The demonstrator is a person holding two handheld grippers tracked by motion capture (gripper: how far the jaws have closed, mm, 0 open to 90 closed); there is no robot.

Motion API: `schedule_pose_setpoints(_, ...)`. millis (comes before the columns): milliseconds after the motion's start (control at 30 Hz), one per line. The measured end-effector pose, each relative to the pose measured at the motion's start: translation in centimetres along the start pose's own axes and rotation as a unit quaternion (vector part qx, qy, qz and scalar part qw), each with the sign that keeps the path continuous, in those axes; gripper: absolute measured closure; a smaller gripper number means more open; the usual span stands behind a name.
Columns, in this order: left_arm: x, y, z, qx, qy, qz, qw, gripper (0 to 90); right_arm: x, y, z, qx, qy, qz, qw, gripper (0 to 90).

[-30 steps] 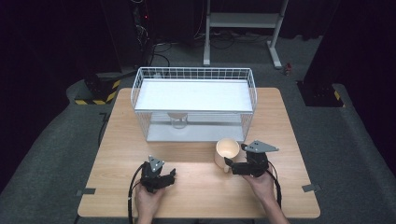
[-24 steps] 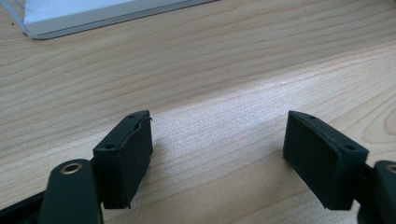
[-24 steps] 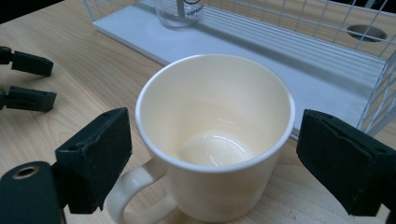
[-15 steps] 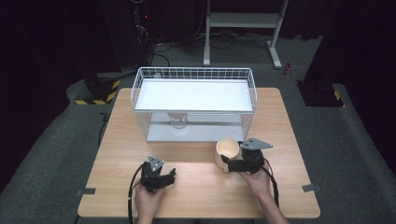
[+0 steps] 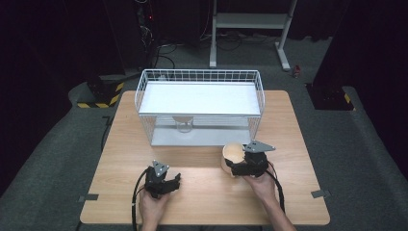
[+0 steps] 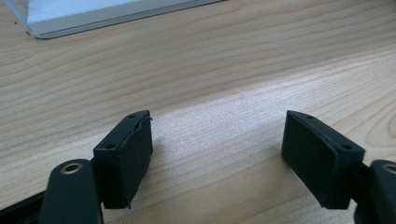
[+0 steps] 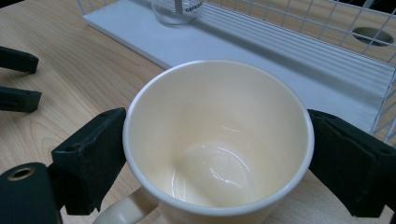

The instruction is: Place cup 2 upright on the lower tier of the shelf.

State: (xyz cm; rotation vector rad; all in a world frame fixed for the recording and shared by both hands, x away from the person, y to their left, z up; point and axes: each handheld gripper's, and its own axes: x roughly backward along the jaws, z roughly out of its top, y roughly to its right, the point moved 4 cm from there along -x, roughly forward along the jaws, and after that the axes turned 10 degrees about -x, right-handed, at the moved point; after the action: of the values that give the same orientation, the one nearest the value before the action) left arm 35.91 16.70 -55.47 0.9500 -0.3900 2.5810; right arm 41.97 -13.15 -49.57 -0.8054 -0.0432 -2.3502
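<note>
A cream mug (image 5: 233, 153) stands on the wooden table (image 5: 202, 197) in front of the wire rack, right of centre. My right gripper (image 5: 234, 163) is shut on the mug, one black jaw pressed on each side of its rim. The right gripper view looks down into the empty mug (image 7: 219, 140) between the jaws of my right gripper (image 7: 217, 156), with the mug's handle toward the camera. My left gripper (image 5: 175, 181) rests low over the table near the front, open. In the left gripper view my left gripper (image 6: 217, 154) has only bare wood between its jaws.
A white wire rack (image 5: 199, 77) with a white shelf stands at the table's back half. Under the shelf sits a clear glass (image 5: 183, 124), also seen as the glass (image 7: 177, 9) beyond the mug. The other hand's jaws (image 7: 16, 79) show at the left edge.
My right gripper has shifted slightly left, closing in around the mug. The left gripper has stayed put.
</note>
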Motion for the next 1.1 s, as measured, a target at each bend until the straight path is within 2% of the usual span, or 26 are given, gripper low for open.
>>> schedule_pose_setpoints(233, 0.02, 0.0, -0.01, -0.002, -0.002, 0.0, 1.0, 24.6, -0.41, -0.02, 0.11, -0.001, 0.0, -0.003, 1.0, 9.0)
schedule_pose_setpoints(667, 0.0, 0.05, 0.0, 0.0, 0.0, 0.001, 1.0, 24.3, -0.93, 0.01, -0.08, 0.013, -0.009, -0.009, 0.9998, 9.4)
schedule_pose_setpoints(933, 0.0, 0.05, 0.0, 0.0, 0.0, 0.002, 1.0, 24.4, -0.95, 0.07, 0.04, 0.002, -0.007, -0.007, 0.9999, 9.8)
schedule_pose_setpoints(1100, 0.02, 0.03, -0.01, -0.001, -0.002, 0.001, 1.0, 24.4, -0.76, 0.15, 0.13, 0.003, -0.008, -0.009, 0.9999, 9.8)
